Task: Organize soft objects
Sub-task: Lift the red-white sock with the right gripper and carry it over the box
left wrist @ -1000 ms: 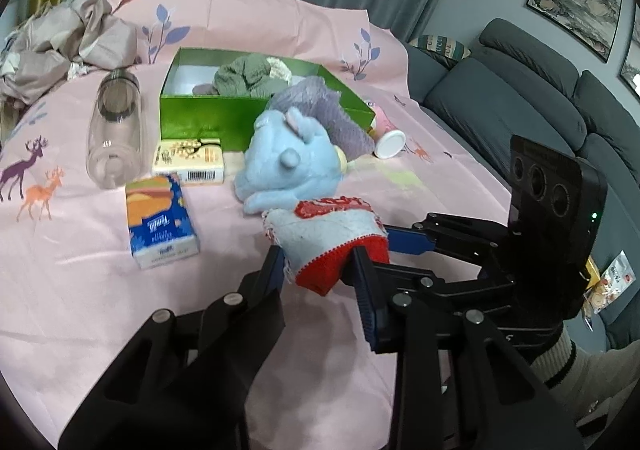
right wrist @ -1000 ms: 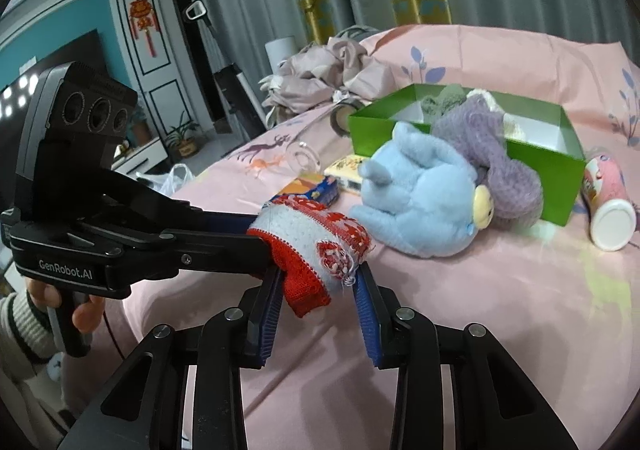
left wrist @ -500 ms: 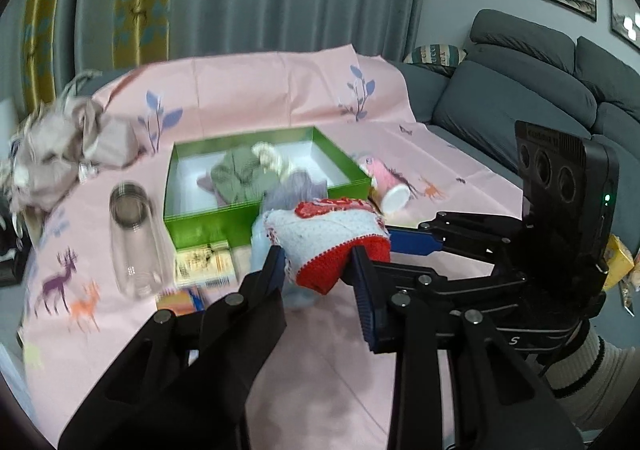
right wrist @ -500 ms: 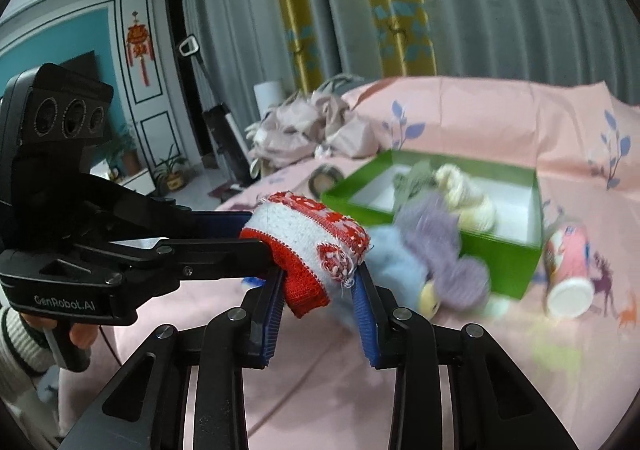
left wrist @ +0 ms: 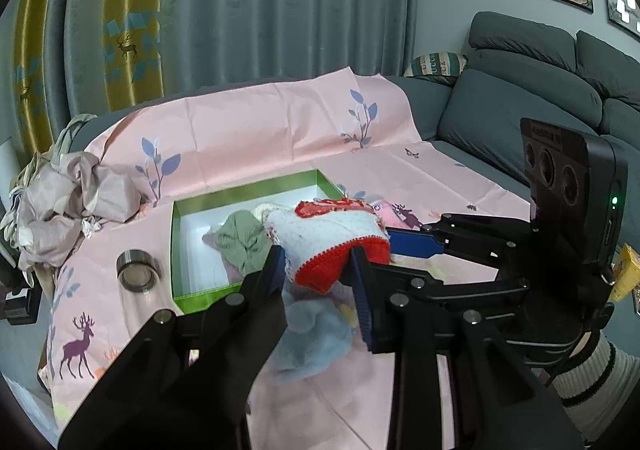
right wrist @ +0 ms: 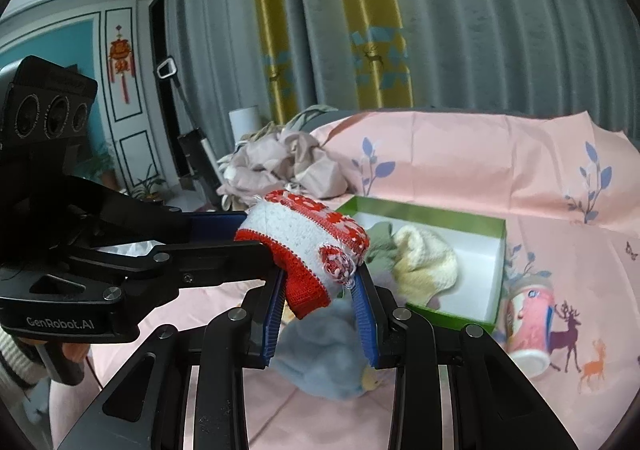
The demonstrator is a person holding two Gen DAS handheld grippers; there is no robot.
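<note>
A red-and-white knitted piece (left wrist: 332,234) (right wrist: 304,242) hangs in the air, held from two sides. My left gripper (left wrist: 318,266) is shut on its red lower edge, and my right gripper (right wrist: 320,286) is shut on it too, coming in from the right. Beneath it lies a light blue plush toy (left wrist: 316,338) (right wrist: 328,358) on the pink sheet. Just beyond stands an open green box (left wrist: 176,250) (right wrist: 452,314) holding a green cloth (left wrist: 244,242) and a cream knitted piece (right wrist: 424,262). The knitted piece hides part of the box's inside.
A clear jar (left wrist: 138,282) lies left of the box and a pink cup (right wrist: 528,318) lies on its side to the right. Crumpled beige fabric (left wrist: 60,206) is heaped at the far left. A grey sofa (left wrist: 520,98) and curtains stand behind.
Both grippers have risen together with the knitted piece still held. The plush toy and box now sit lower in both views, and more of the curtains shows.
</note>
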